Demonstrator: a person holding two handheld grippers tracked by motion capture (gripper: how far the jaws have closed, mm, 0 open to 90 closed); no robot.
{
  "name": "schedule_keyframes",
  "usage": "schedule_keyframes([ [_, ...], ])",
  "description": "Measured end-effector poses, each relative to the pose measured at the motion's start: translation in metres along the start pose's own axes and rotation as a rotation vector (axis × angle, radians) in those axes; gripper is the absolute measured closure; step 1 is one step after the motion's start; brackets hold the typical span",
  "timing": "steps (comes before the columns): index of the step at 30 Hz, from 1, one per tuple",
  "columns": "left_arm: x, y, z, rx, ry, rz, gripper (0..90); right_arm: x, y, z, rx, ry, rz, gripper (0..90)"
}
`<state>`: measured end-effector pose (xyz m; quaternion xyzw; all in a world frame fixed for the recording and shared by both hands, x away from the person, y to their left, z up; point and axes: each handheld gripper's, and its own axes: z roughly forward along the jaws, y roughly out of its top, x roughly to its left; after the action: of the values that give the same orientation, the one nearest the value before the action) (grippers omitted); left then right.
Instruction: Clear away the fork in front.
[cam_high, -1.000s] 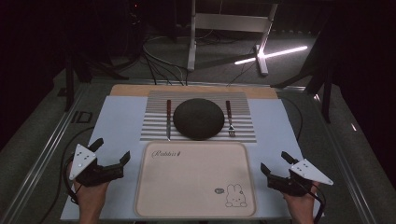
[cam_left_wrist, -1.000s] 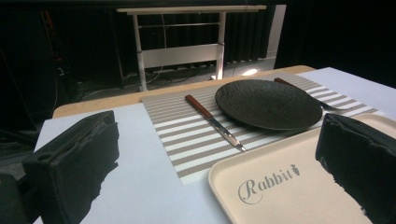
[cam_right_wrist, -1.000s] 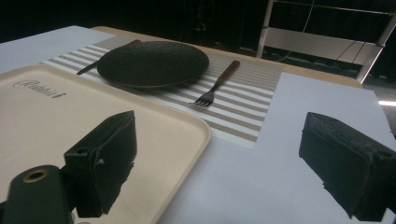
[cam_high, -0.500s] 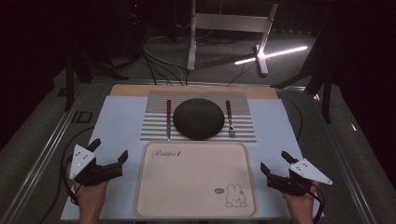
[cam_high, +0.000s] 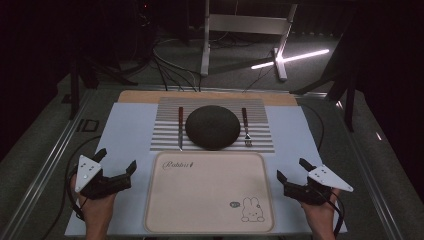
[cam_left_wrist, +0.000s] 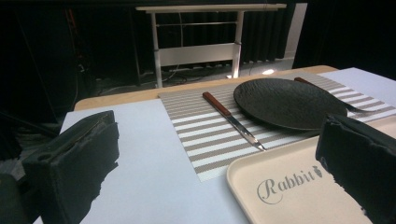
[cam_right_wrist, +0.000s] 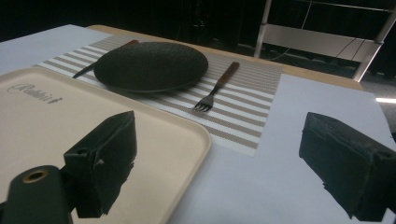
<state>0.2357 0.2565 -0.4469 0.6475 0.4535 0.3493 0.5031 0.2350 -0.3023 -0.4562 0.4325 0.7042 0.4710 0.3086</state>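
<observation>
A cream tray (cam_high: 210, 200) printed with "Rabbit" and a small rabbit lies at the table's front centre. Behind it a striped placemat (cam_high: 165, 137) carries a black plate (cam_high: 212, 126), with a knife (cam_high: 180, 127) to its left and a fork (cam_high: 246, 127) to its right. My left gripper (cam_high: 117, 159) rests open left of the tray, nothing between its jaws. Right of the tray my right gripper (cam_high: 291, 169) is also open and holds nothing. The left gripper view shows the knife (cam_left_wrist: 231, 119), the plate (cam_left_wrist: 289, 102) and the tray's corner (cam_left_wrist: 280, 186). The fork (cam_right_wrist: 212, 93) lies beside the plate (cam_right_wrist: 149, 65) in the right gripper view.
A pale sheet (cam_high: 125, 130) covers the table under the tray and placemat, with a wooden strip (cam_high: 145, 96) along its far edge. Cables trail from both grippers off the table's sides. A metal stand (cam_high: 240, 25) and a lit tube (cam_high: 295, 57) are on the dark floor beyond.
My left gripper has shifted a little to the left. The right gripper, tray, plate and cutlery are where they were.
</observation>
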Motion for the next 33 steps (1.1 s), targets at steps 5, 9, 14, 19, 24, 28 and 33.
schedule_keyframes([
  [5,0.002,0.0,-0.001,-0.004,0.009,-0.007,0.0,0.0,0.01,0.005,0.011,0.012,-0.003,11.4],
  [9,0.003,0.0,-0.001,-0.002,0.012,-0.008,0.0,0.0,0.014,0.007,0.022,0.011,-0.003,11.4],
  [14,0.002,-0.001,0.0,0.001,0.013,-0.006,0.1,-0.001,0.022,0.013,0.044,0.008,0.002,11.5],
  [19,0.001,-0.001,0.001,0.006,0.012,-0.004,0.1,-0.001,0.026,0.018,0.049,0.004,0.005,11.5],
  [24,0.001,-0.002,0.003,0.015,0.015,0.0,0.1,-0.001,0.032,0.023,0.056,0.002,0.007,11.5],
  [28,0.0,-0.003,0.004,0.018,0.018,0.007,0.1,-0.002,0.037,0.028,0.061,0.007,0.019,11.5],
  [33,-0.001,-0.003,0.005,0.025,0.018,0.012,0.1,-0.004,0.044,0.033,0.073,0.005,0.022,11.5],
])
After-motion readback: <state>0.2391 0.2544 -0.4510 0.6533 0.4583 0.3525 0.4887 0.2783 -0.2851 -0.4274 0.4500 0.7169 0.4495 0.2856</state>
